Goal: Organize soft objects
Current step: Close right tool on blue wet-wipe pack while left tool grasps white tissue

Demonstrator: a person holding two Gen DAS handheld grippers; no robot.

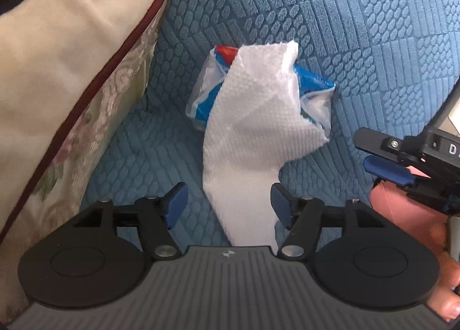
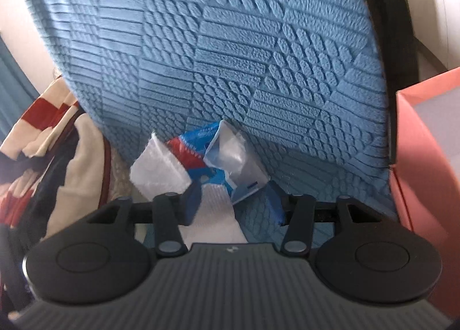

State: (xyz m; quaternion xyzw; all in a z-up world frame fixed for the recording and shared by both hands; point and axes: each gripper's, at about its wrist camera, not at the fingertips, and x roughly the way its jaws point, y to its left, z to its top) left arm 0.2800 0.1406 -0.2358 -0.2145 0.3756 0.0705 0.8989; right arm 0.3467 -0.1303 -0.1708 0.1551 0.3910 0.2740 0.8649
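A beige floral cushion (image 1: pixel 57 94) leaned at the left on the blue textured sofa (image 1: pixel 359 42). The tissue pack (image 1: pixel 313 86) lay in the seat corner, its white tissue (image 1: pixel 250 134) trailing between the released left tool (image 1: pixel 228 205). The right tool (image 2: pixel 234 205) also stood unclenched, just before the pack.
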